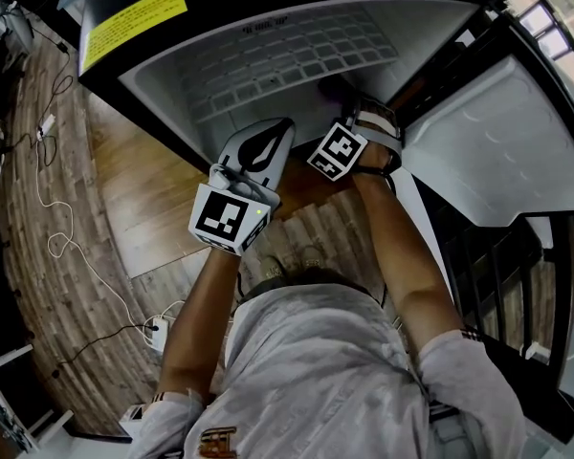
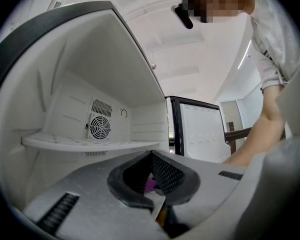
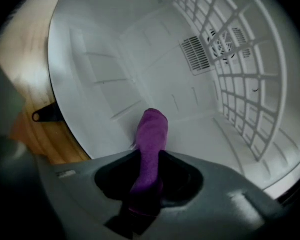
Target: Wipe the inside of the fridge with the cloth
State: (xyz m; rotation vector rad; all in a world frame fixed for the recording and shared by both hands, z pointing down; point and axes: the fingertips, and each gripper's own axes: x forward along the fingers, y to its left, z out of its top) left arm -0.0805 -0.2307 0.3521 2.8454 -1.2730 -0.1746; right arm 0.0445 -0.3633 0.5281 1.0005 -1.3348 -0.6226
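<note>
Right gripper view: right gripper [image 3: 149,156] jaws clamp the purple cloth [image 3: 152,131], its length pointing straight ahead at the fridge [image 3: 140,84] inner wall, near it. Left gripper [image 2: 151,153], jaws closed together, sits at the opening, farther off.

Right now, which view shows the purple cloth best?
The right gripper view: the cloth stands clamped in the right gripper, inside the fridge. The head view shows only a dark shape there; the left gripper view, a purple speck.
</note>
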